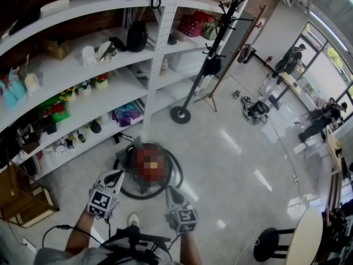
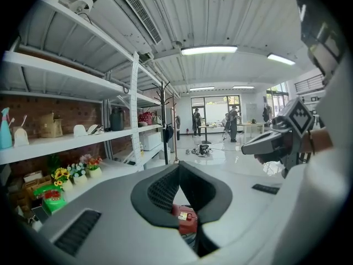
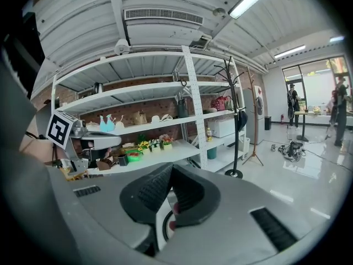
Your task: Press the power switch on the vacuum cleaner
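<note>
Tools out front: holding left tool (image 1: 116,175) and right tool (image 1: 172,192) side by side, jaws pressed together on nothing, hovering with red vacuum cleaner (image 2: 185,217) just below their tips.

We stand in a large, open indoor workspace, more a lab or studio hall than a home. Tall white metal shelving (image 1: 160,43) runs along a brick wall (image 2: 49,105) and carries household props: potted flowers (image 2: 60,175), bags (image 1: 193,24), a spray bottle (image 2: 4,128). The pale floor (image 1: 231,148) is glossy, and the ribbed white ceiling (image 2: 182,15) holds strip lights (image 2: 208,50) and an air-conditioning unit (image 3: 160,15). At the far end we see glass doors (image 2: 215,112) and people (image 1: 292,57) beside tables.
</note>
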A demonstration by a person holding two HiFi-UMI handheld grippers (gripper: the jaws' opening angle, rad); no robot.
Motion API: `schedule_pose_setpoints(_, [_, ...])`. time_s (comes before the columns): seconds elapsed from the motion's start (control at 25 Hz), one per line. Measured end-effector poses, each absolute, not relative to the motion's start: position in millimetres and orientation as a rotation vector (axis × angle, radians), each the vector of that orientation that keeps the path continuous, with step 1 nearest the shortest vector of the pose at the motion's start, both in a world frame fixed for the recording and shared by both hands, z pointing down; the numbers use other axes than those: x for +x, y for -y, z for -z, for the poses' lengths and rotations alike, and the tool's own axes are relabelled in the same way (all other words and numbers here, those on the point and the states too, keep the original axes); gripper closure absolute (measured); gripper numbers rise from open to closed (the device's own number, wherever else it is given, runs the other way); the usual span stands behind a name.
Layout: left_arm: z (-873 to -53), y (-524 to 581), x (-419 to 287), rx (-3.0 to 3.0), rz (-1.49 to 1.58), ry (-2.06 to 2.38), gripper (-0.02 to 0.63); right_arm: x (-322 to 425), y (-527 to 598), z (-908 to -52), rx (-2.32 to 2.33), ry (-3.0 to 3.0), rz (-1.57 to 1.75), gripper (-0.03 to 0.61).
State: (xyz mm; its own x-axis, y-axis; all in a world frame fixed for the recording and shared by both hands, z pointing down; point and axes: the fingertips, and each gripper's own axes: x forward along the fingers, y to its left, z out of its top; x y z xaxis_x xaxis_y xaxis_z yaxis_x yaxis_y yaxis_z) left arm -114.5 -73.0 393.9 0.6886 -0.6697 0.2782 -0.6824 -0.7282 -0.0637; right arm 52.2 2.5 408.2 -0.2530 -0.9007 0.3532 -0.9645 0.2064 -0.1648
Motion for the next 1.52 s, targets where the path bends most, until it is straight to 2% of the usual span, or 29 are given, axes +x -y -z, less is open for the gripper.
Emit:
schedule_pose_setpoints(0.56, [-421.0,126.6,-102.3,2.866,-0.509,1.049,0.606,62.7,55.5,-424.2,1.815,2.256,-0.532,0.566])
schedule_pose_setpoints(1.52, [-519.7,195.1,-70.0,2.781,-0.634,1.067,0.606,100.2,135.5,-529.0,1.709,2.237,-0.669,0.566])
